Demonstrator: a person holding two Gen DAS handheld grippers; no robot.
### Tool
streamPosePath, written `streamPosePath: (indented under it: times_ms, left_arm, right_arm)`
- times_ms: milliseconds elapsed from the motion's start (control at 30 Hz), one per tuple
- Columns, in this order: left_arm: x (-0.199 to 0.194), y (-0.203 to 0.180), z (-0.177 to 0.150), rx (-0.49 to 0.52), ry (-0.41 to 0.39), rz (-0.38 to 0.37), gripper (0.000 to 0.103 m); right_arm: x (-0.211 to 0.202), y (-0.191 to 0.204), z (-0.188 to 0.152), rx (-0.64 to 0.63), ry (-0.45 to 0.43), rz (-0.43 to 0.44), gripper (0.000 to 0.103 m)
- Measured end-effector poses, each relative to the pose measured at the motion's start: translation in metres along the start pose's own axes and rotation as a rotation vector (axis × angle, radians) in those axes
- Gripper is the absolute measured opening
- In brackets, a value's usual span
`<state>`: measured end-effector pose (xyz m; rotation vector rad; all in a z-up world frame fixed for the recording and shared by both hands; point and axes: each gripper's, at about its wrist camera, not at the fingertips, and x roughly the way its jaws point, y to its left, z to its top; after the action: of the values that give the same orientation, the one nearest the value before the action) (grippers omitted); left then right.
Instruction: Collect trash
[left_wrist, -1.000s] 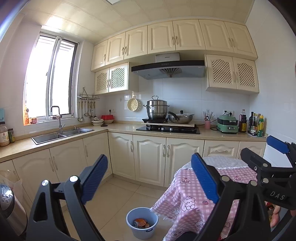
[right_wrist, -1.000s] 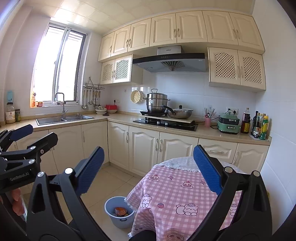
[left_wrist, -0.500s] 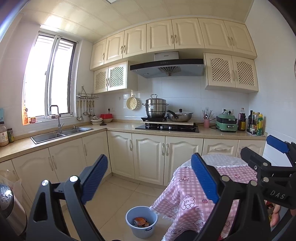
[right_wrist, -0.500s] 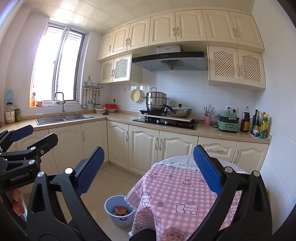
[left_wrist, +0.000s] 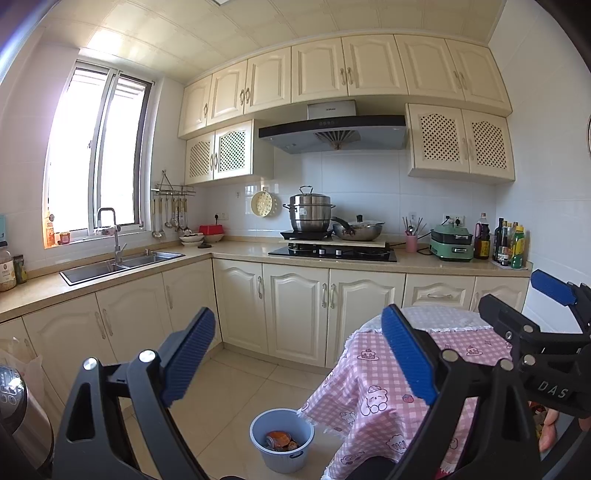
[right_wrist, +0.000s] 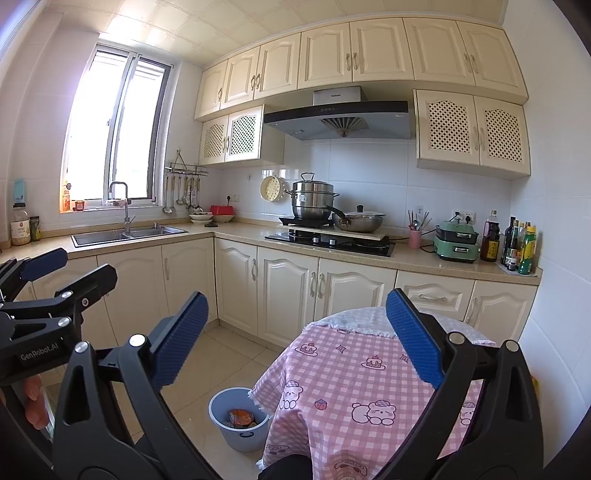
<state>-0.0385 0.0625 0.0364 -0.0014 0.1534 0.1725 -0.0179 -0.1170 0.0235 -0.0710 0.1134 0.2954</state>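
A light blue trash bin (left_wrist: 282, 439) stands on the tiled floor beside the round table; it shows in the right wrist view too (right_wrist: 239, 419). Crumpled orange trash (left_wrist: 279, 440) lies inside it, also seen from the right (right_wrist: 242, 418). My left gripper (left_wrist: 297, 362) is open and empty, held high above the floor. My right gripper (right_wrist: 295, 341) is open and empty, above the table's near side. Each gripper shows at the edge of the other's view: the right one (left_wrist: 546, 332) and the left one (right_wrist: 40, 295).
The round table with a pink checked cloth (right_wrist: 362, 373) stands at the right by the wall. Cream cabinets (left_wrist: 295, 314) run along the back and left, with a sink (left_wrist: 118, 262), a hob with pots (left_wrist: 332, 251) and bottles (left_wrist: 509, 243). A steel appliance (left_wrist: 18, 410) is at lower left.
Both views have tilted up slightly, so the kitchen sits a little lower in frame. Both grippers stay open and empty.
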Motion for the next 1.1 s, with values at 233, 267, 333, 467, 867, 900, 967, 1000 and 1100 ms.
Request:
streamPosePath:
  times_ms: [233, 267, 333, 467, 867, 900, 967, 1000, 1100]
  left_arm:
    - [0.0025, 0.0039, 0.0003, 0.002, 0.005, -0.004, 0.09]
    - [0.0024, 0.0039, 0.0003, 0.002, 0.005, -0.004, 0.09]
    - [0.0025, 0.0042, 0.0003, 0.001, 0.005, -0.005, 0.09]
    - [0.0039, 0.0049, -0.0008, -0.001, 0.006, -0.006, 0.09]
    - [0.0041, 0.0036, -0.0019, 0.0, 0.004, -0.006, 0.09]
    - [0.0045, 0.0035, -0.0022, -0.001, 0.004, -0.006, 0.09]
    - [0.0046, 0.0029, -0.0023, -0.001, 0.004, -0.005, 0.09]
    - [0.0048, 0.0024, -0.0027, -0.001, 0.004, -0.005, 0.09]
    - [0.0043, 0.0026, -0.0024, -0.002, 0.004, -0.005, 0.09]
  right_arm:
    - [0.0009, 0.0029, -0.0007, 0.002, 0.006, -0.002, 0.095]
    - [0.001, 0.0032, -0.0006, 0.002, 0.006, -0.002, 0.095]
    - [0.0011, 0.0033, -0.0007, 0.003, 0.006, -0.002, 0.095]
    - [0.001, 0.0038, -0.0007, 0.002, 0.007, -0.003, 0.095]
    - [0.0014, 0.0045, -0.0013, 0.004, 0.008, -0.002, 0.095]
    - [0.0014, 0.0045, -0.0013, 0.003, 0.008, -0.001, 0.095]
    - [0.0017, 0.005, -0.0016, 0.002, 0.009, 0.0, 0.095]
    - [0.0022, 0.0052, -0.0022, 0.001, 0.01, 0.001, 0.095]
    - [0.0033, 0.0057, -0.0034, 0.0, 0.011, 0.004, 0.095]
